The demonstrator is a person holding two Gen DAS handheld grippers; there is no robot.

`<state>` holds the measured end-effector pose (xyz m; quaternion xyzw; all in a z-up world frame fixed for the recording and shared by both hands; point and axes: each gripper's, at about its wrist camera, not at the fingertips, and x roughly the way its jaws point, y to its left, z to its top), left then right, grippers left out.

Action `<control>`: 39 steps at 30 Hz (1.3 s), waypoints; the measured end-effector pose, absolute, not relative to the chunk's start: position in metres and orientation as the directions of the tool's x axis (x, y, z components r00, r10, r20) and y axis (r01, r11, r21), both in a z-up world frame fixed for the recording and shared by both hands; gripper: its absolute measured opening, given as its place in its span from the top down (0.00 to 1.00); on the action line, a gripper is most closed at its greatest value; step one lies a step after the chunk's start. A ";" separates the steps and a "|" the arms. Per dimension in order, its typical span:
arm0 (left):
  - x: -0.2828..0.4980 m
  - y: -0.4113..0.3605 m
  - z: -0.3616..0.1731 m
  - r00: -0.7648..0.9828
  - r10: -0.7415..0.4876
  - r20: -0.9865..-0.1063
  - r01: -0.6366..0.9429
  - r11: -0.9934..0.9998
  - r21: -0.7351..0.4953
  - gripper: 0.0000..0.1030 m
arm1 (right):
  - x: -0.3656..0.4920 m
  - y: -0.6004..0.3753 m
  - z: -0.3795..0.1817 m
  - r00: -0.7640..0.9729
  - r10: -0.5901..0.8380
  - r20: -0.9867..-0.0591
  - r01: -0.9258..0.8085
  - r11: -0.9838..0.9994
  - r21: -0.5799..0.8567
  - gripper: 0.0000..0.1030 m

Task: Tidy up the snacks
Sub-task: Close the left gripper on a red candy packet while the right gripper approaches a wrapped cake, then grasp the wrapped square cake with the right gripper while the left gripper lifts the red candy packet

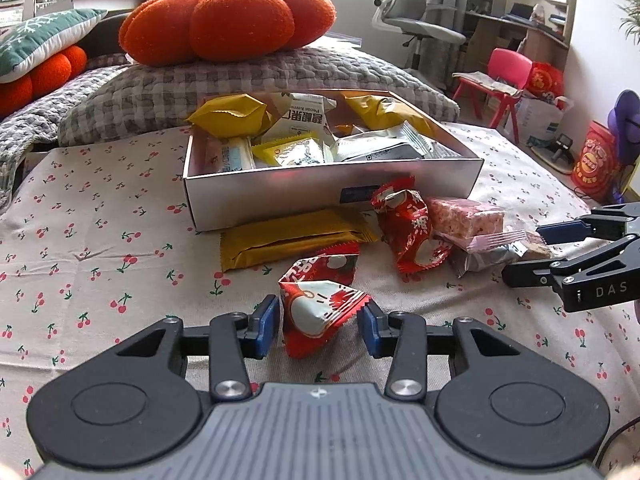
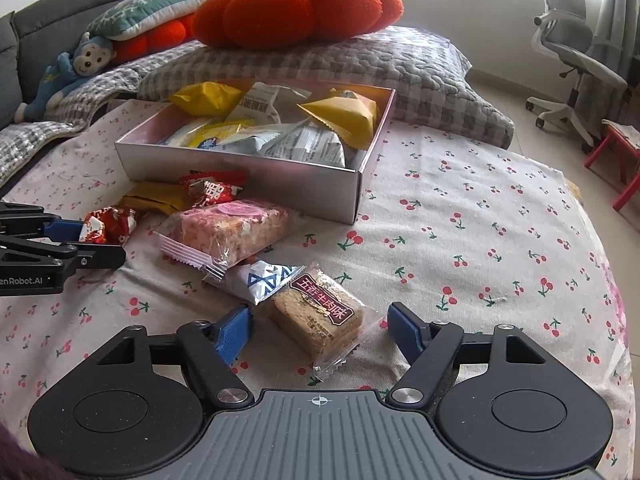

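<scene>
A silver box (image 1: 280, 196) (image 2: 224, 164) on the cherry-print cloth holds several snack packets. Loose snacks lie in front of it. My left gripper (image 1: 322, 322) is open around a red triangular packet (image 1: 316, 300), its pads close on both sides; whether they touch is unclear. A second red packet (image 1: 408, 228), a yellow packet (image 1: 292, 240) and a pink bar (image 1: 464, 218) (image 2: 232, 228) lie beyond. My right gripper (image 2: 320, 326) is open around a brown biscuit packet (image 2: 320, 316), with gaps at both pads. A blue-white packet (image 2: 264, 280) lies next to it.
A checked grey pillow (image 1: 256, 80) with an orange pumpkin cushion (image 1: 228, 20) lies behind the box. A toy monkey (image 2: 76, 68) sits at far left. A grey office chair (image 1: 416, 16) and a red stool (image 1: 500, 80) stand on the floor to the right.
</scene>
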<state>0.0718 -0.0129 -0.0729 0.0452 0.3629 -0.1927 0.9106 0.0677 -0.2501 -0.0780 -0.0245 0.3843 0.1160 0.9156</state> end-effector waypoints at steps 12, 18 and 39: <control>0.072 -0.009 -0.067 0.666 -0.324 -0.671 0.381 0.922 -0.068 0.72 | 0.064 -0.248 -0.071 0.677 0.219 -0.702 -0.246 0.967 0.064 0.62; 0.072 -0.008 -0.064 0.664 -0.325 -0.674 0.377 0.923 -0.073 0.73 | 0.060 -0.249 -0.069 0.672 0.229 -0.704 -0.246 0.966 0.079 0.62; 0.079 0.000 -0.038 0.671 -0.349 -0.654 0.358 0.925 -0.126 0.74 | 0.047 -0.268 -0.034 0.723 0.254 -0.643 -0.194 0.967 0.164 0.62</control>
